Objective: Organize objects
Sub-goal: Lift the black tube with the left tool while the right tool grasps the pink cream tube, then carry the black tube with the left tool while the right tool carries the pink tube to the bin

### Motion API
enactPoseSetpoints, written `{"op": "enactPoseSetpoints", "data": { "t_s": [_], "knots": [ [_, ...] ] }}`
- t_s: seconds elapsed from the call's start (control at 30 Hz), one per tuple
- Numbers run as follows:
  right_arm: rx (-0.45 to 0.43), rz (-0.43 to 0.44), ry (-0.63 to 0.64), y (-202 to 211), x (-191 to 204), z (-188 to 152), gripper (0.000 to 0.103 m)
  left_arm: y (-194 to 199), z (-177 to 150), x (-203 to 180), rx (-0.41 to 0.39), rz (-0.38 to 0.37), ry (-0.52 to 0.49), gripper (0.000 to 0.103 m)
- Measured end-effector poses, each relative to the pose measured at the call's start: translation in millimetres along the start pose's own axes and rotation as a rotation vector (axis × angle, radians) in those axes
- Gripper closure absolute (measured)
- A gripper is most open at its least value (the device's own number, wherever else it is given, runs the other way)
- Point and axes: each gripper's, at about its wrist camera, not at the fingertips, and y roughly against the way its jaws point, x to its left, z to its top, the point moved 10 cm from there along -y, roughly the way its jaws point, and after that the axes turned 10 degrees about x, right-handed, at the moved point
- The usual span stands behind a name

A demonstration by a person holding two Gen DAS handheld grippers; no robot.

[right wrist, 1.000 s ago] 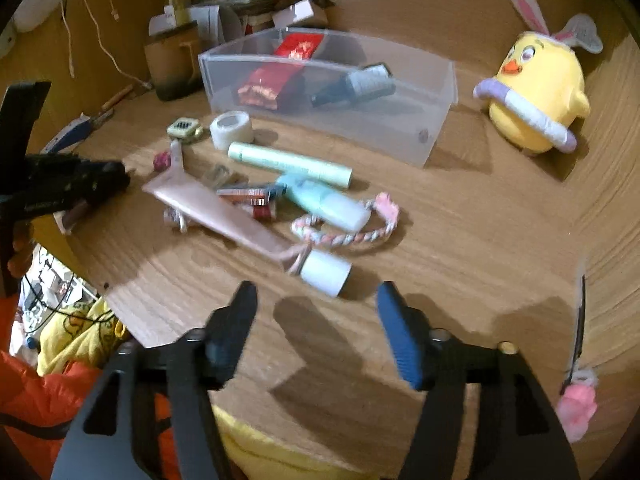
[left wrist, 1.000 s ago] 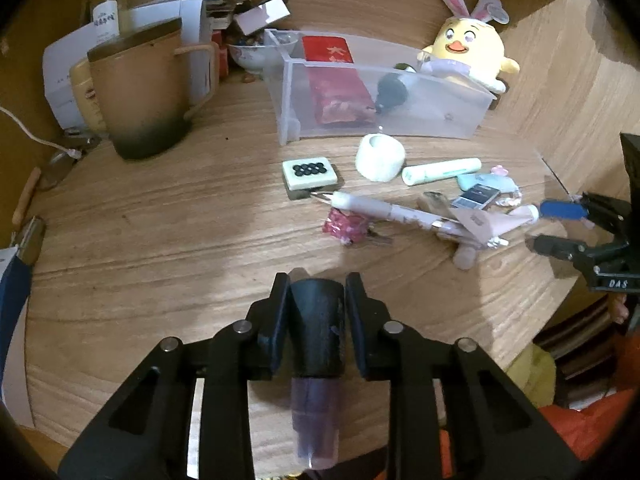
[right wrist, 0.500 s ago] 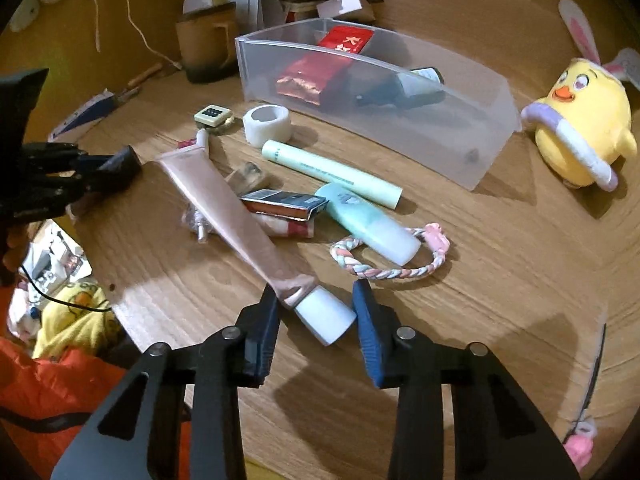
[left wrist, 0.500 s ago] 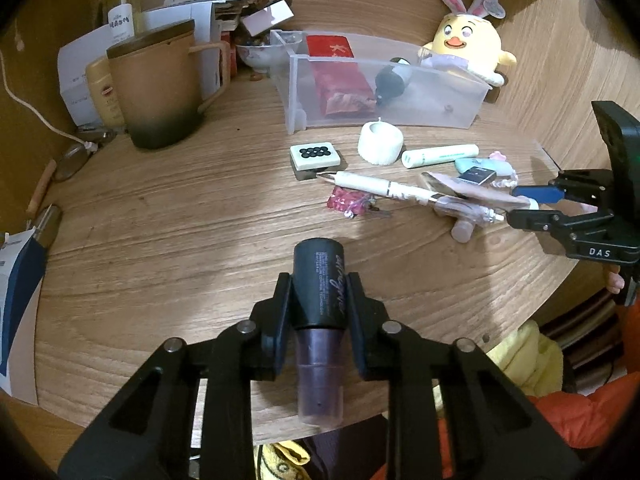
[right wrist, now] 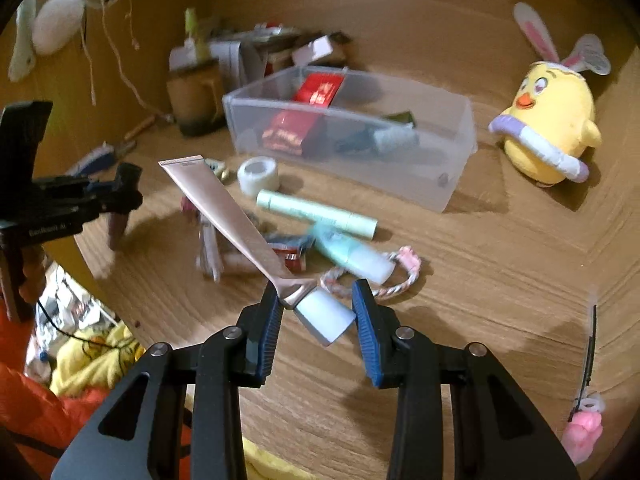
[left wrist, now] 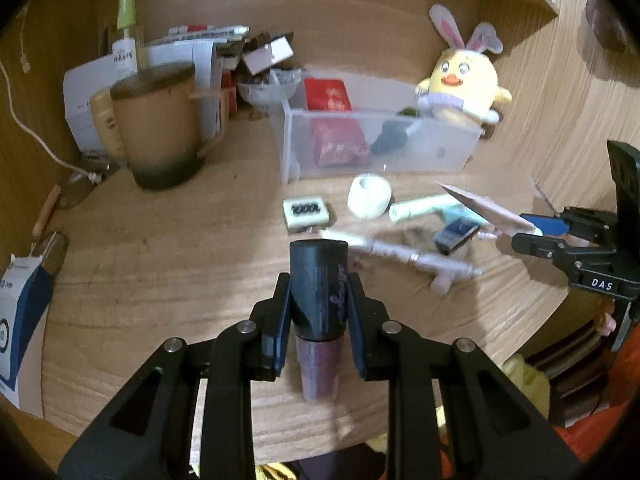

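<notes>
The right gripper (right wrist: 316, 314) is closed on the white cap end of a long, flat, rose-gold squeeze tube (right wrist: 228, 216), blue ribbed pads pressing the cap from both sides; the tube slants up and away to the left, its crimped tail clear of the round wooden table (right wrist: 500, 280). The left gripper (left wrist: 318, 300) is clamped on a dark cylindrical cosmetic bottle with a black cap and a purple translucent body (left wrist: 318, 280), held clear of the tabletop. Judged step: carry each item to the translucent plastic storage bin (right wrist: 448, 168) and release it inside. Because the tube is held only at its hard cap, the soft body will likely swing; keep the wrist steady, bring the tail over the bin's near wall first, then lower it. The bottle is rigid and smooth, so a firm grip on the cap is advisable. The bin already holds a red glossy packet (right wrist: 304, 120) and a dark bottle with a pale cap (right wrist: 380, 138); aim for the free space at its right end. Loose items lie in front of the bin: a white tape roll (right wrist: 258, 174), a mint-green tube (right wrist: 316, 214), a pale blue bottle (right wrist: 352, 254) and a braided pastel cord (right wrist: 384, 280). A yellow plush chick with rabbit ears (right wrist: 548, 128) sits well apart.
</notes>
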Motion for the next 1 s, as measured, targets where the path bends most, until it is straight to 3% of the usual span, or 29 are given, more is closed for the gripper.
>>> {"op": "enactPoseSetpoints", "data": {
  "t_s": [0.5,1.0],
  "knots": [
    [-0.120,0.000,-0.147,17,-31,43,0.071,30,72,-11,-0.146,-0.015,0.001,0.078],
    [-0.248,-0.011,-0.161,37,-53,100,0.071,41,137,-12,-0.223,-0.007,0.009,0.078]
  ]
}}
